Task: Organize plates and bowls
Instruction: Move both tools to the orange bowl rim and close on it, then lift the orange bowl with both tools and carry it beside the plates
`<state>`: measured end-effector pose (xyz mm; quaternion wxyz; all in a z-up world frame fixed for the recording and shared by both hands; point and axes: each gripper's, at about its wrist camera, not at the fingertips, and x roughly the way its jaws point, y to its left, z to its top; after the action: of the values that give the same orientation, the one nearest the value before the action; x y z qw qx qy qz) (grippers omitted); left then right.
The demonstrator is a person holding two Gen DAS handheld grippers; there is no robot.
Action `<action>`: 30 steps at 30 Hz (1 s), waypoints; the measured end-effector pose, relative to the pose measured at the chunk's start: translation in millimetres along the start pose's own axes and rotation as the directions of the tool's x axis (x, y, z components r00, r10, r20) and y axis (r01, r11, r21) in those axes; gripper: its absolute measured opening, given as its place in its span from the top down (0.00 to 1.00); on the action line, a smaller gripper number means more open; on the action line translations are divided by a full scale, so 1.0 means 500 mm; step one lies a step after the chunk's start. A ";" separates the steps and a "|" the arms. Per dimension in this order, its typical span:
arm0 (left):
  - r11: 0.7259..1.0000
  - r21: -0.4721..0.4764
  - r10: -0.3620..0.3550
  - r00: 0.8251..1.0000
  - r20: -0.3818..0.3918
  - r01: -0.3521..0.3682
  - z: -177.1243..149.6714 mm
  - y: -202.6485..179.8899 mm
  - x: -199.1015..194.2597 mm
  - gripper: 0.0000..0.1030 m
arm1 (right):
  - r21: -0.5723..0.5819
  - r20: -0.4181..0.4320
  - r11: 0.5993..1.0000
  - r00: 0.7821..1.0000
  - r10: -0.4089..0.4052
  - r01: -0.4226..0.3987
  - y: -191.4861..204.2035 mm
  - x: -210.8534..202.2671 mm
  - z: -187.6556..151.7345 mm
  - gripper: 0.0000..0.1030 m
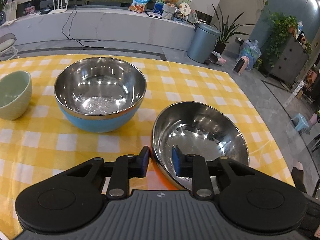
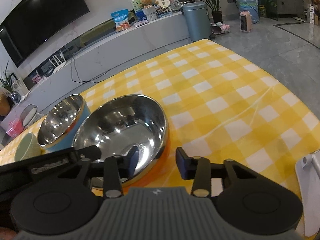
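An orange steel-lined bowl (image 1: 200, 138) sits near the table's front right. My left gripper (image 1: 161, 162) straddles its near-left rim, one finger outside, one inside, with a gap left at the wall. My right gripper (image 2: 157, 163) straddles the same bowl (image 2: 124, 128) at its near-right rim, jaws wide and not touching. A blue steel-lined bowl (image 1: 100, 94) stands behind it to the left, also in the right wrist view (image 2: 62, 124). A pale green ceramic bowl (image 1: 14, 95) is at the far left, also in the right wrist view (image 2: 27, 146).
The table carries a yellow checked cloth (image 1: 200, 80). A white object (image 2: 309, 190) sits at the table's near right edge. The left gripper's body (image 2: 40, 164) lies close to the right gripper's left side. Beyond the table are a bin (image 1: 203, 43) and a low cabinet.
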<state>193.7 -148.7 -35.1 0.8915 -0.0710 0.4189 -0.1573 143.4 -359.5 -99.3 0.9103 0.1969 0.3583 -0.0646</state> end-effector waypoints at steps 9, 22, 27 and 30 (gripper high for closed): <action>1.000 0.013 0.029 1.000 -0.001 -0.029 -0.004 0.000 -0.015 0.87 | 0.006 -0.004 1.000 1.000 -0.006 0.006 0.002 -0.013 0.002 0.79; 0.996 -0.038 0.078 0.997 -0.028 -0.079 -0.030 0.045 -0.118 0.90 | -0.035 -0.086 0.996 0.993 0.077 -0.081 0.039 -0.080 -0.036 0.82; 0.992 -0.078 0.100 0.994 -0.035 -0.103 -0.058 0.072 -0.170 0.90 | -0.039 -0.164 0.991 0.979 0.118 -0.126 0.057 -0.106 -0.069 0.82; 0.988 -0.110 0.106 0.994 -0.039 -0.110 -0.077 0.088 -0.199 0.89 | -0.031 -0.203 0.987 0.967 0.151 -0.160 0.063 -0.123 -0.084 0.82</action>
<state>114.0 -73.3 1.0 0.8862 -0.0956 0.4450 -0.0861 79.9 -315.1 -75.8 0.8763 0.2082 0.4330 0.0355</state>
